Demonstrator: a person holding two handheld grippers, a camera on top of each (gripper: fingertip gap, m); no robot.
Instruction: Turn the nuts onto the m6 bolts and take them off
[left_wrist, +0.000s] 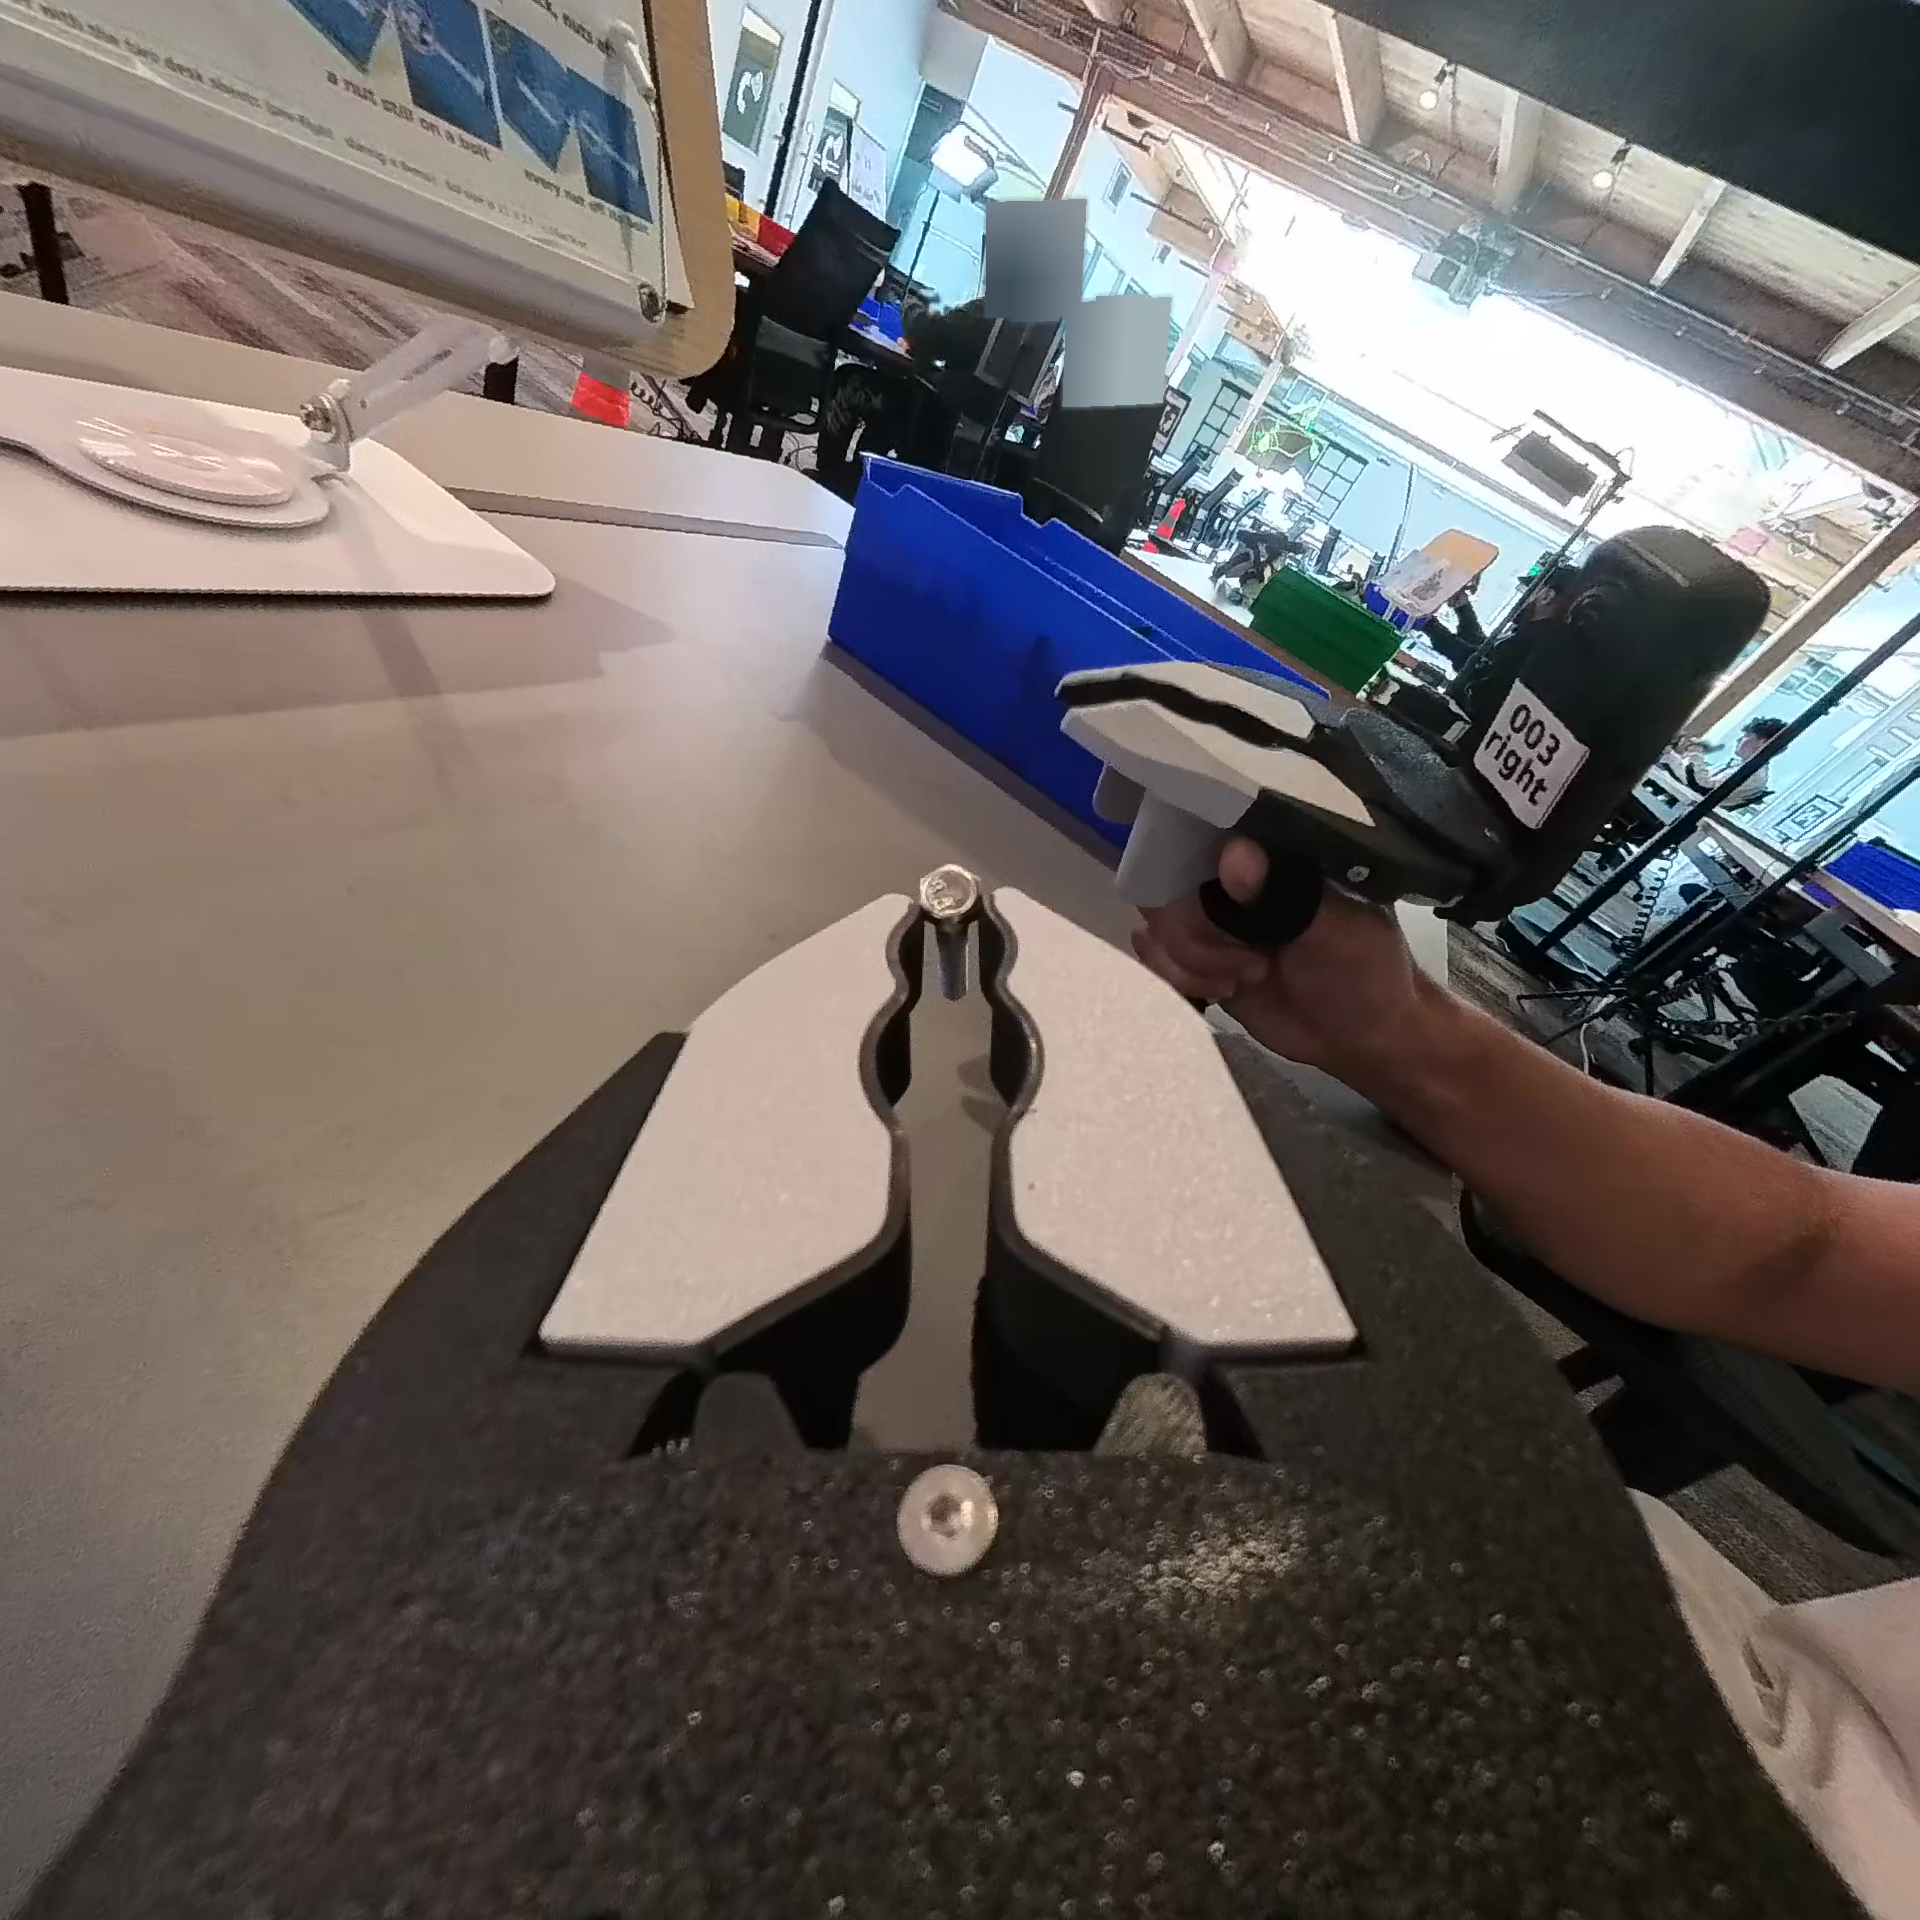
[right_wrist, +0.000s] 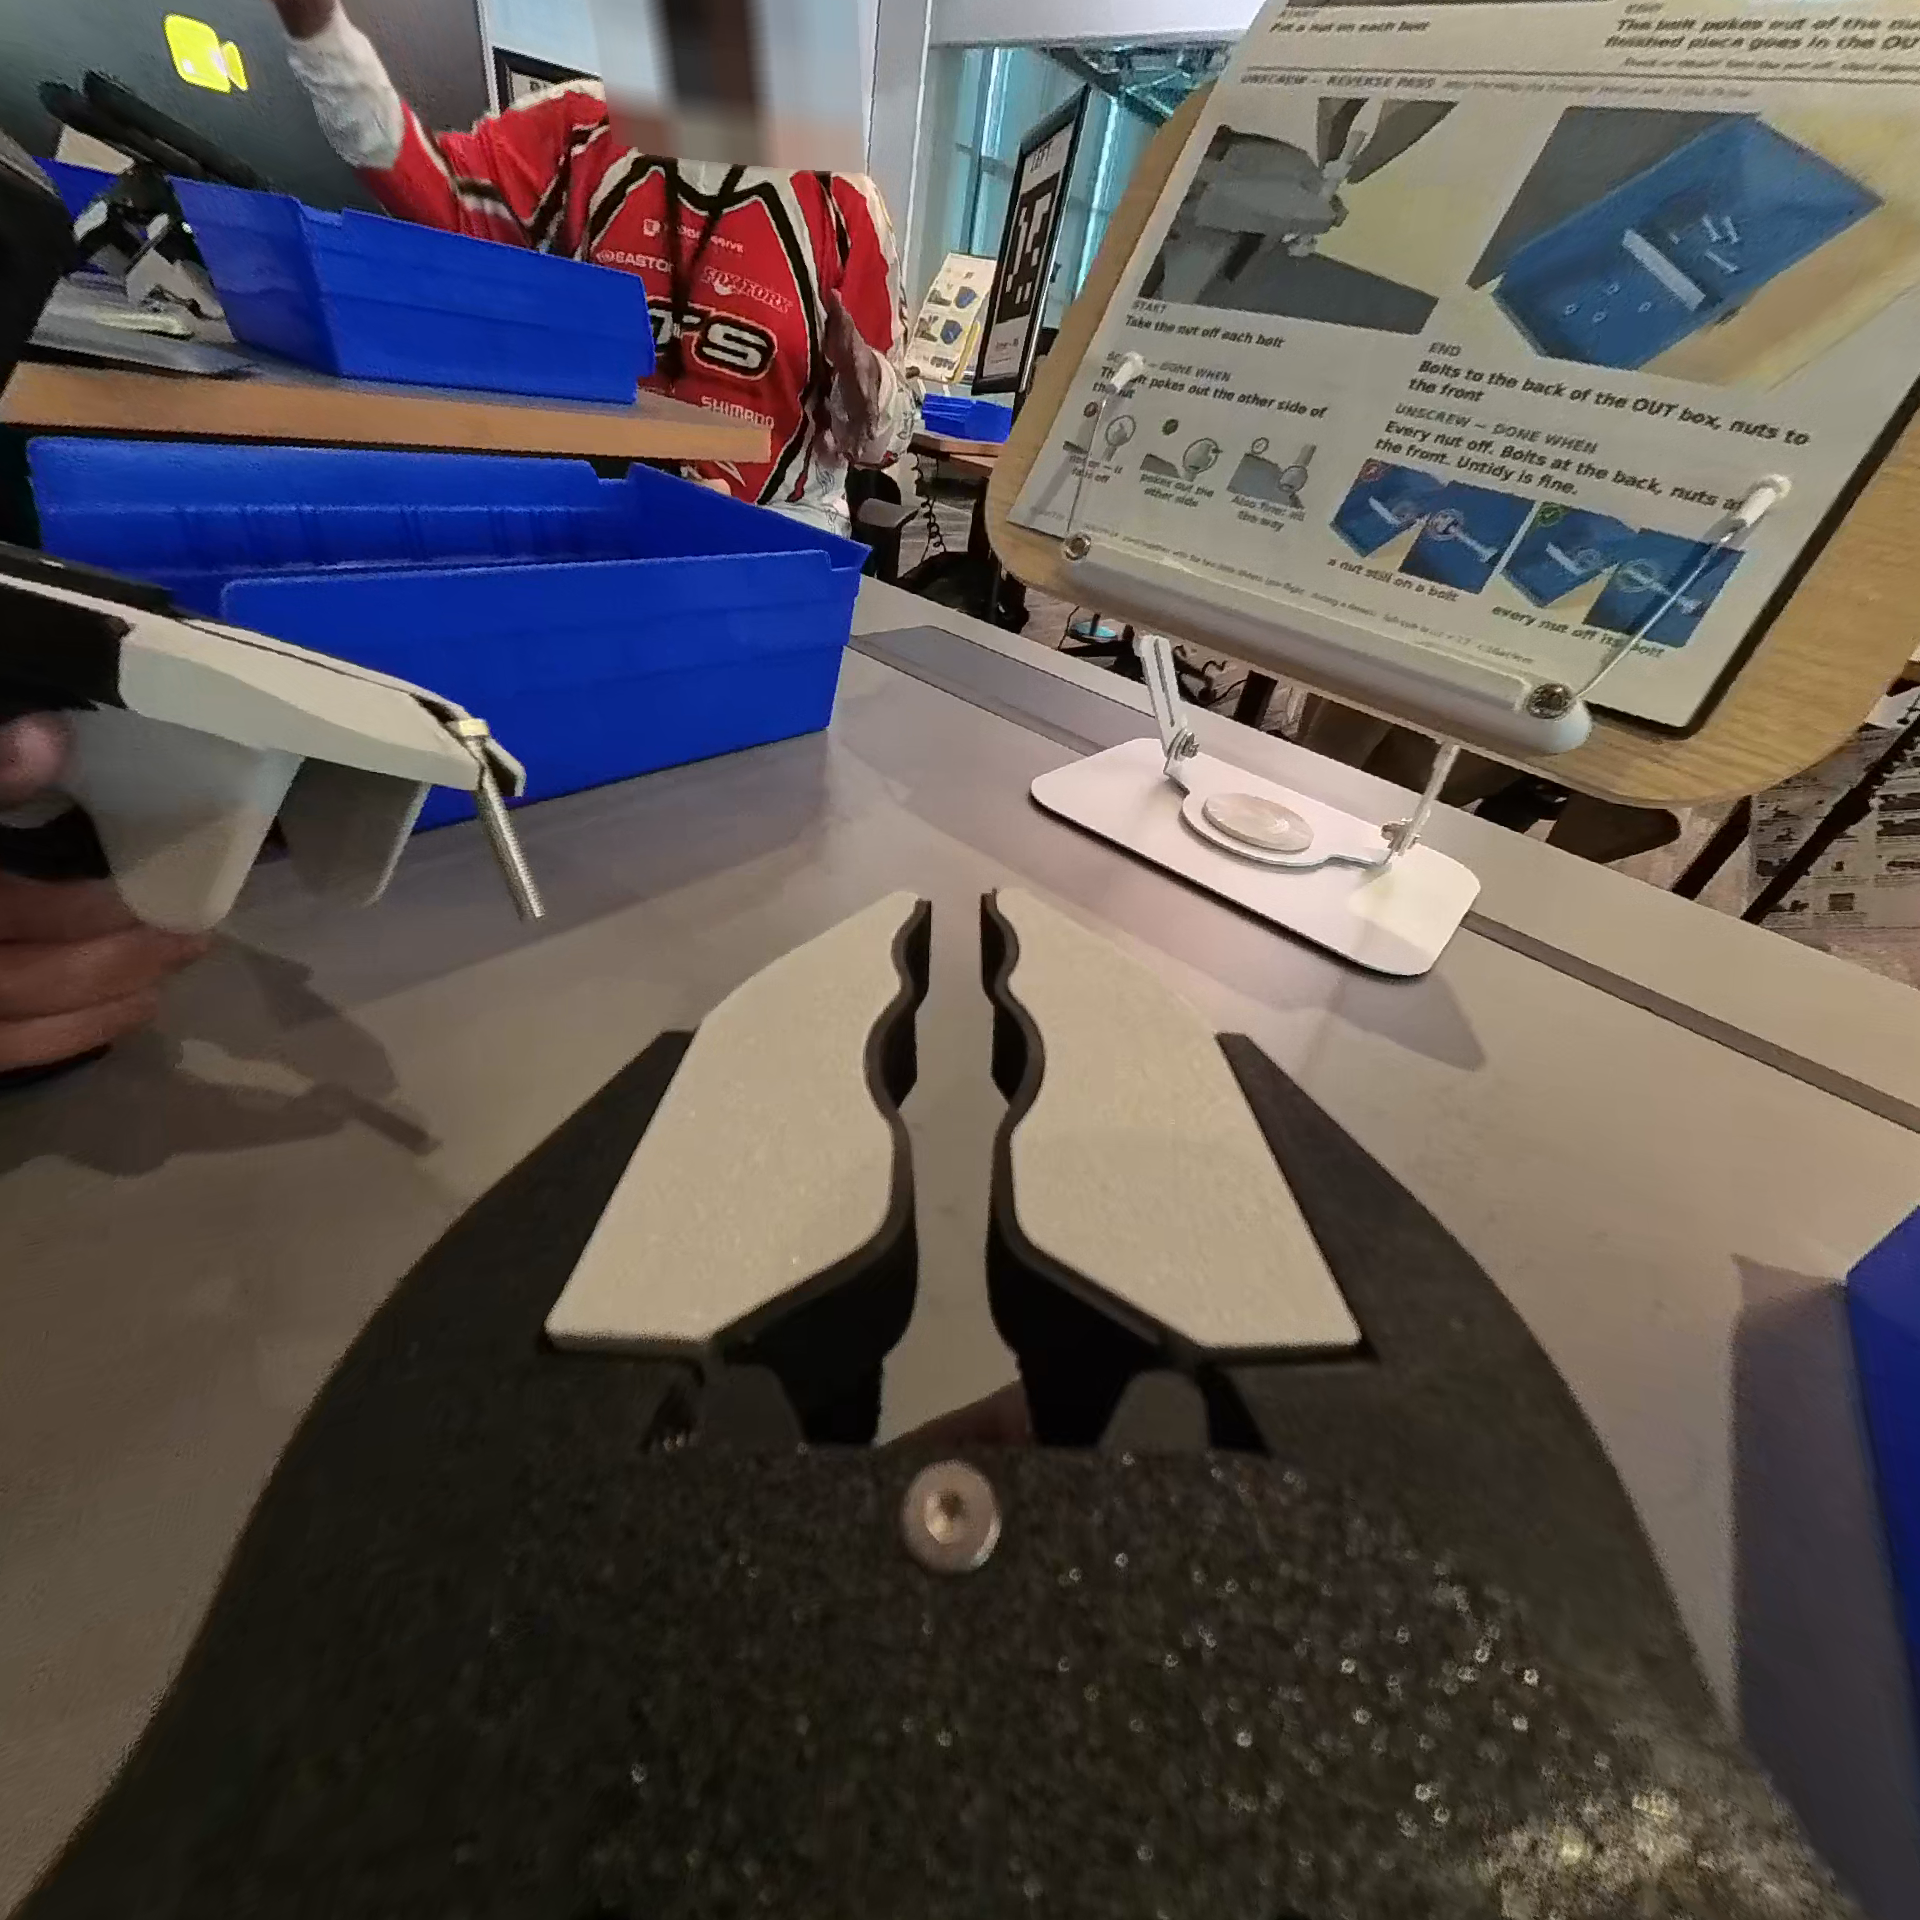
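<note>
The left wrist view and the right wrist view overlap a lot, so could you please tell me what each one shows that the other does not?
Only the left wrist view shows the bolt's head at its own fingertips and the right gripper's label. Only the right wrist view shows the bolt's threaded shank hanging below the left gripper, and the right gripper holding nothing. Both show the blue bin, document stand and table.

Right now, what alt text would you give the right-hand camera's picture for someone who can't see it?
The right gripper, jaws slightly apart and empty, hovers over a grey table. At left, the left gripper pinches a silver bolt that hangs down; blue bins and an instruction sheet on a stand sit behind.
</note>
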